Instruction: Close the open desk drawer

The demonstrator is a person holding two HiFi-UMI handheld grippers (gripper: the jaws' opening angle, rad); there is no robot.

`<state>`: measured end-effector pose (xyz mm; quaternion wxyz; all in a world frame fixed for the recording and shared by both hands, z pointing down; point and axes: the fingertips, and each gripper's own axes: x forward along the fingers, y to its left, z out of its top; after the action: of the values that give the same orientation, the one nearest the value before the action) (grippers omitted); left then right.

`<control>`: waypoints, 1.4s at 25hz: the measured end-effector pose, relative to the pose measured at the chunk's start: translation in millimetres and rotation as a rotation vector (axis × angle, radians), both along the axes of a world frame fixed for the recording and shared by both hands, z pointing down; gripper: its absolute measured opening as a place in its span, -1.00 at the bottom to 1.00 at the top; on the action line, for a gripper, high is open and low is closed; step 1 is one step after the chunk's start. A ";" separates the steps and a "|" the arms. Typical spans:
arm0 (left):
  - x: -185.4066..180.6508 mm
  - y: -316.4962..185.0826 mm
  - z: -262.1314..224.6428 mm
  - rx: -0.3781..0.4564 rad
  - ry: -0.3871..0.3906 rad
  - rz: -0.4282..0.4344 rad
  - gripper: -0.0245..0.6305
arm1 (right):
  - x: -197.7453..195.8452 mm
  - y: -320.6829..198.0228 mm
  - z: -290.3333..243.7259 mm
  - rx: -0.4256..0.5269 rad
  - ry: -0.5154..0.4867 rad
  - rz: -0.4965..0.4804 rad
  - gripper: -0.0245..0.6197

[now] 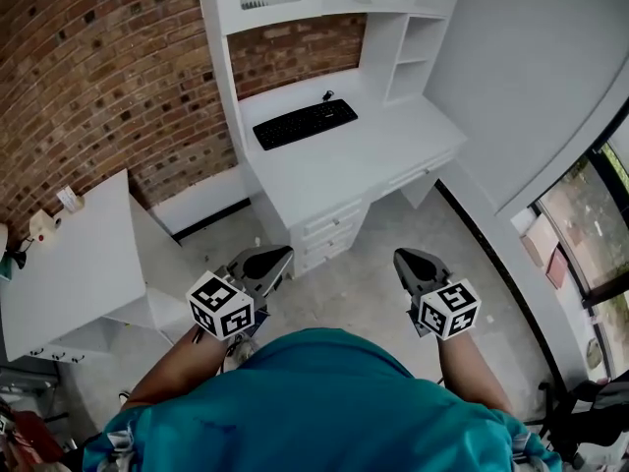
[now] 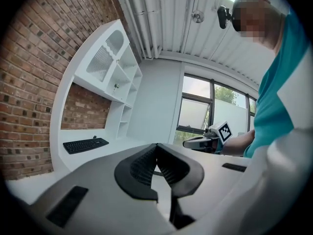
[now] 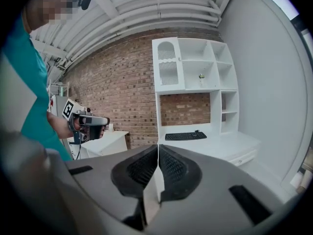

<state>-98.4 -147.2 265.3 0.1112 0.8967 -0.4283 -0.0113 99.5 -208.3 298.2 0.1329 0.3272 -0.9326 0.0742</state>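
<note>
Lower centre-left of the head view, left gripper [image 1: 280, 257] is held at waist height in front of the person, fingers [image 2: 146, 168] pressed together at the tips with nothing between them. It points up-frame toward the white desk. Keyboard [image 1: 305, 123] lies on the tabletop [image 1: 354, 160], and a closed drawer stack [image 1: 329, 232] sits under the tabletop's near corner. Right of centre, right gripper [image 1: 405, 258] is level with the left one, its fingers [image 3: 173, 170] also shut flat on each other and empty. Up-frame and slightly right of it, under the tabletop's right front edge, a shallow drawer [image 1: 423, 171] looks pulled out a little, likely the open one. Its front runs along the desk edge, slanting from lower left to upper right. Both grippers are well apart from it. The right one looks nearer, so a push into the desk probably falls to that side.
</note>
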 end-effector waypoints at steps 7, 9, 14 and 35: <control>0.7 0.2 -12.0 0.020 0.001 -0.014 -0.89 | 0.4 -1.4 -25.0 0.030 -0.049 0.003 -0.85; 2.8 -0.6 -15.5 0.030 -0.007 -0.013 -0.89 | -0.8 -2.7 -28.3 0.039 -0.049 -0.004 -0.85; 2.9 -3.9 -20.2 0.037 0.007 -0.012 -0.89 | -4.1 -5.6 -33.1 0.036 -0.076 -0.013 -0.85; 5.3 -3.9 -26.3 0.047 0.020 -0.006 -0.89 | 3.2 -6.7 -37.3 0.050 -0.053 -0.018 -0.86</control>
<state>-93.1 -151.0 239.0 0.0944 0.8975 -0.4296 -0.0307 102.6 -215.0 260.9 0.1007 0.3200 -0.9403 0.0581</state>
